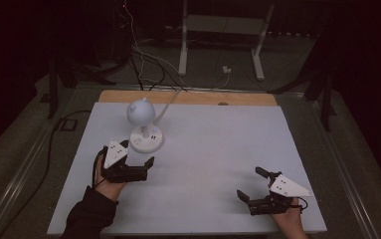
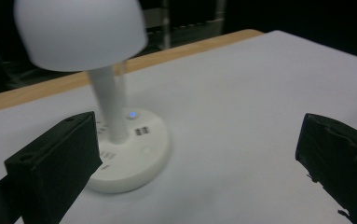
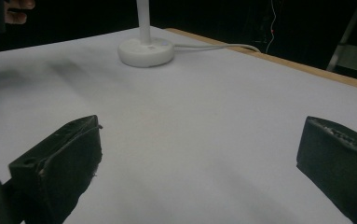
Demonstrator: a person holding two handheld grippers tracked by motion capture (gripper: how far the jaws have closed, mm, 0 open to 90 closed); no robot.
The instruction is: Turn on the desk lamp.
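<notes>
A small white desk lamp point(image 1: 142, 124) stands on the white table top point(image 1: 218, 149) at the back left, with a round head point(image 2: 80, 30), a thin stem and a disc base point(image 2: 134, 154) showing a small blue light point(image 2: 133, 114). My left gripper point(image 1: 138, 153) is open just in front of the base, its left jaw close beside it and not touching. In the left gripper view the left gripper point(image 2: 197, 140) holds nothing. My right gripper point(image 1: 250, 183) is open near the front right edge, over bare table. The lamp base point(image 3: 146, 51) lies far ahead of the open right gripper point(image 3: 199, 149).
The lamp's white cable point(image 3: 213, 46) runs off the back over the wooden edge point(image 1: 188, 97). Behind the table stand a white desk frame point(image 1: 220, 30) and loose floor cables point(image 1: 143, 59). The person's left hand point(image 3: 15, 11) is at the top left of the right gripper view.
</notes>
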